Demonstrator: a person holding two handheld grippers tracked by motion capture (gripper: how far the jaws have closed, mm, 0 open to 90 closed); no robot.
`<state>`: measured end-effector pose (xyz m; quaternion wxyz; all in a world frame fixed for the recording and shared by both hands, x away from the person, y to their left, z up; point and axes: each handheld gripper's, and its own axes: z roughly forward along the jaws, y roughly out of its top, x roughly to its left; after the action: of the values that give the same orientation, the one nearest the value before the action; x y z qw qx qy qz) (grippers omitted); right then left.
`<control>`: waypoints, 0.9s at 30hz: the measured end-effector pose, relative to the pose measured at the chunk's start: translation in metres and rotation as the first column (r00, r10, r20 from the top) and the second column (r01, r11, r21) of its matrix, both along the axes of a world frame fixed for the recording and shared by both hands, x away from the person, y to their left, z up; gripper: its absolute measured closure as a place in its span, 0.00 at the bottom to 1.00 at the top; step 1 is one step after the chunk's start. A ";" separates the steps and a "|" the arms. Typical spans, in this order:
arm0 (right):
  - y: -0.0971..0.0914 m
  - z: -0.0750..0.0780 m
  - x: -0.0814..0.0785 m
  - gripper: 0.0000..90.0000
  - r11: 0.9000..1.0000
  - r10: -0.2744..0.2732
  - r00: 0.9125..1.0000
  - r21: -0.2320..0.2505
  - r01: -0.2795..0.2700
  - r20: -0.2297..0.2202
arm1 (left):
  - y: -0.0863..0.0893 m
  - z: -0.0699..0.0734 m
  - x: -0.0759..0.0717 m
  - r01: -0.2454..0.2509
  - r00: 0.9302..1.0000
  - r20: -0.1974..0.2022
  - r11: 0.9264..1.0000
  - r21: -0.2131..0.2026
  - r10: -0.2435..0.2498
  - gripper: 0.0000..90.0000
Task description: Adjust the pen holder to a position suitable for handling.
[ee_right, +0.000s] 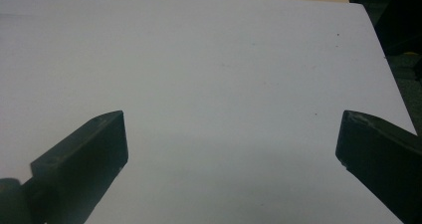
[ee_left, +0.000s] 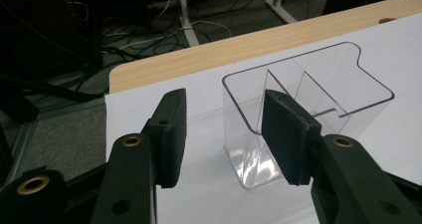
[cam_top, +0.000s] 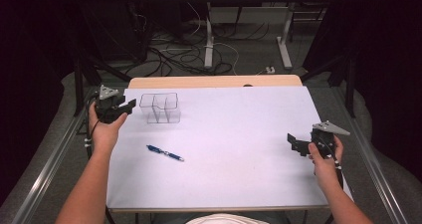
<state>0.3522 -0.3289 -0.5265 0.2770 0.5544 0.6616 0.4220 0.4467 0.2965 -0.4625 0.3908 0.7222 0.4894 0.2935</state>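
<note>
Clear plastic organiser box with inner dividers [cam_top: 160, 108] standing upright on the white-covered worktop [cam_top: 239, 134], toward its far left corner, near the bare wooden strip at the back edge. Blue ballpoint pen [cam_top: 164, 153] lying flat on the sheet, nearer the person and well apart from the box. Left claw [cam_top: 125, 107] held just beside the box's left wall, pointing toward it; in the left gripper view [ee_left: 224, 129], jaws partly parted, nothing clamped, box standing beyond and between the two black pads, one pad [ee_left: 286, 134] overlapping the near corner of the box in the picture, contact not certain. Right claw [cam_top: 294, 143] hovering over bare sheet at the right side of the worktop, jaws spread wide and empty in the right gripper view [ee_right: 231, 139], far from both box and pen. Step in hand, by judgement: left claw closing in on the organiser, either to steady it or to take hold of its near wall, pen not yet picked up. Next move likely calls for sliding the left jaws forward so that one pad goes inside the near compartment and the other outside the wall, then a gentle squeeze, thin clear plastic being prone to flex or tip. Also calls for bringing the right claw across to the pen.
</note>
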 end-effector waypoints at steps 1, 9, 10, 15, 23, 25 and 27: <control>0.000 0.000 0.000 0.00 1.000 0.003 1.000 -0.003 -0.003 -0.002 | 0.000 0.001 0.002 0.008 1.000 -0.003 1.000 0.007 -0.008 0.63; 0.000 -0.001 0.000 0.00 1.000 0.011 1.000 -0.009 -0.011 0.000 | -0.004 0.003 0.019 0.025 1.000 0.008 0.999 0.035 -0.026 0.70; 0.000 -0.001 0.000 0.00 1.000 0.012 1.000 -0.009 -0.012 -0.001 | -0.005 0.002 0.020 0.026 1.000 0.003 0.999 0.033 -0.026 0.72; 0.000 -0.002 0.001 0.00 1.000 0.015 1.000 -0.012 -0.015 -0.001 | -0.003 -0.005 0.026 0.031 0.999 -0.017 0.999 0.045 -0.030 0.85; 0.003 -0.003 0.000 0.00 1.000 0.018 1.000 -0.017 -0.018 -0.014 | 0.000 -0.017 0.036 0.043 0.998 -0.053 0.999 0.021 -0.042 0.96; 0.003 -0.003 0.001 0.00 1.000 0.017 1.000 -0.018 -0.017 -0.012 | -0.001 -0.021 0.039 0.051 0.997 -0.067 0.998 0.021 -0.049 0.97; 0.003 -0.004 0.001 0.00 1.000 0.020 1.000 -0.017 -0.020 -0.011 | -0.001 -0.026 0.043 0.063 0.995 -0.084 0.998 0.026 -0.060 0.98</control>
<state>0.3530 -0.3256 -0.5305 0.2741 0.5477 0.6720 0.4162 0.4897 0.2960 -0.4886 0.3687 0.7540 0.4785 0.2580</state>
